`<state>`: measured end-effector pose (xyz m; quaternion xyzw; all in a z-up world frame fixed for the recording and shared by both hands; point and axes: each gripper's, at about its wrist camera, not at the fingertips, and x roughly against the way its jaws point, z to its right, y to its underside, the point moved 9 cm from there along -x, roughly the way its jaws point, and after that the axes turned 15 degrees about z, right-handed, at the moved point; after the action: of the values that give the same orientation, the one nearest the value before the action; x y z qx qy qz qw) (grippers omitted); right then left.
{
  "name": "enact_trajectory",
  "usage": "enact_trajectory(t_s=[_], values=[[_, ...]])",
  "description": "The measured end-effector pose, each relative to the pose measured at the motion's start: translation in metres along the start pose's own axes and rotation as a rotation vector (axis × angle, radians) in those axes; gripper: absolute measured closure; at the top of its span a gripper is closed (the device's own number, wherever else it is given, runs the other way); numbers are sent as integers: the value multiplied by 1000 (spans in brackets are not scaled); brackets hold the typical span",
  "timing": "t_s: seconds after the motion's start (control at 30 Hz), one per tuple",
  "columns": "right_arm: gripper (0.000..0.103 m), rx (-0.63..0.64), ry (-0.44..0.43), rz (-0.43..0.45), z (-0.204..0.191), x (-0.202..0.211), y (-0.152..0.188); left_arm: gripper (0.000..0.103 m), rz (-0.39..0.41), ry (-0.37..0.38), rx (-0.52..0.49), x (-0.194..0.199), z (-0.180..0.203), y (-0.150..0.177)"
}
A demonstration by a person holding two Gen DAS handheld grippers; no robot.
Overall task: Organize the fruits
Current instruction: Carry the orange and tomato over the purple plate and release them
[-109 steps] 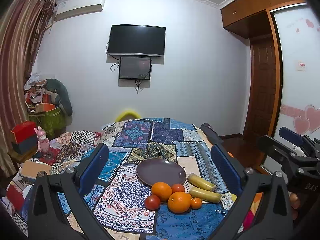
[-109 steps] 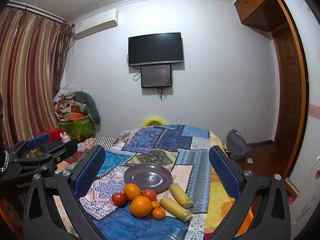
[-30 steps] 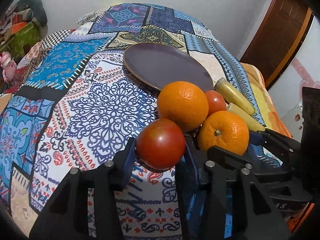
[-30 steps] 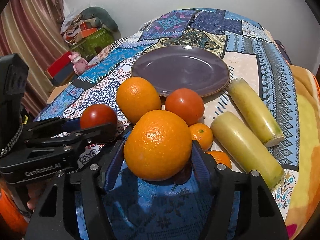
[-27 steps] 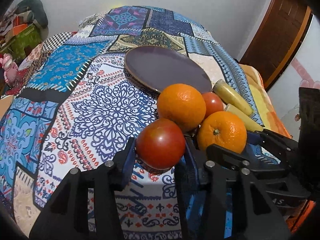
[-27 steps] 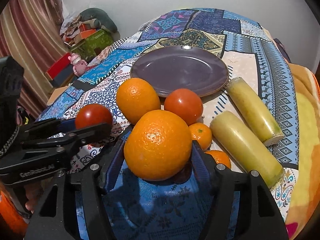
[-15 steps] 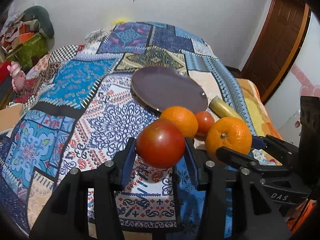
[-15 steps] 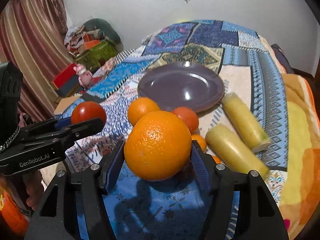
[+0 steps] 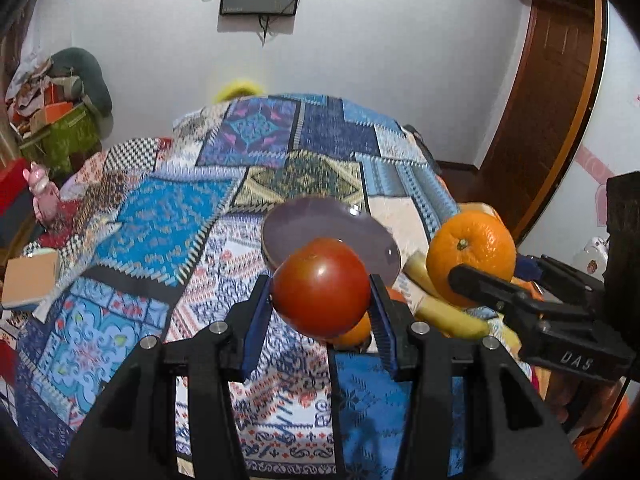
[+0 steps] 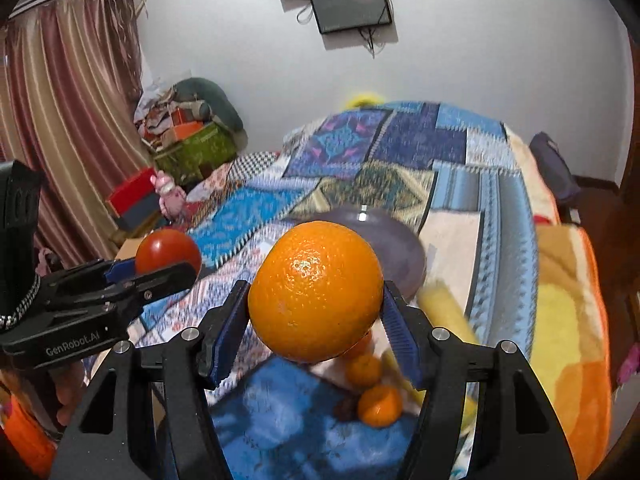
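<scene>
My left gripper [image 9: 322, 304] is shut on a red tomato [image 9: 322, 287] and holds it in the air above the patterned bedspread. My right gripper [image 10: 316, 312] is shut on a large orange [image 10: 316, 292], also lifted. Each shows in the other's view: the orange [image 9: 471, 258] at the right, the tomato [image 10: 168, 251] at the left. A dark purple plate [image 9: 360, 228] lies on the bed beyond both fruits and shows in the right wrist view [image 10: 400, 240]. Small tangerines [image 10: 378, 400] and yellow cylindrical pieces [image 9: 444, 312] stay on the bed beneath.
The patchwork bedspread [image 9: 168, 220] covers the bed. A pink toy [image 9: 42, 196] and a red box [image 10: 134, 196] stand at the left beside it. A wooden door [image 9: 548, 120] is at the right. A TV [image 10: 352, 4] hangs on the far wall.
Both grippers have risen from the bed with their fruits, the tomato and the orange. The other fruits stay on the bed, lower in view.
</scene>
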<state>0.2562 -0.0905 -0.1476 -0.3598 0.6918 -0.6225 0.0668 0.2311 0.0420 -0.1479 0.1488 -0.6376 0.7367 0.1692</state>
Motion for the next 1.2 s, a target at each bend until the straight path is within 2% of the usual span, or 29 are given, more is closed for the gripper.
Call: enact_trajectory(t_s=[0.27, 0.67, 0.87, 1.2], values=[[42, 16, 13, 72, 7, -9, -35, 56, 42, -24, -12, -13, -6, -34], [42, 32, 26, 74, 23, -41, -55, 56, 62, -65, -33, -52, -23, -70], [42, 40, 29, 33, 29, -65, -47, 56, 15, -65, -31, -82, -29, -67], [42, 33, 36, -77, 43, -111, -19, 56, -83, -63, -58, -134, -28, -40]])
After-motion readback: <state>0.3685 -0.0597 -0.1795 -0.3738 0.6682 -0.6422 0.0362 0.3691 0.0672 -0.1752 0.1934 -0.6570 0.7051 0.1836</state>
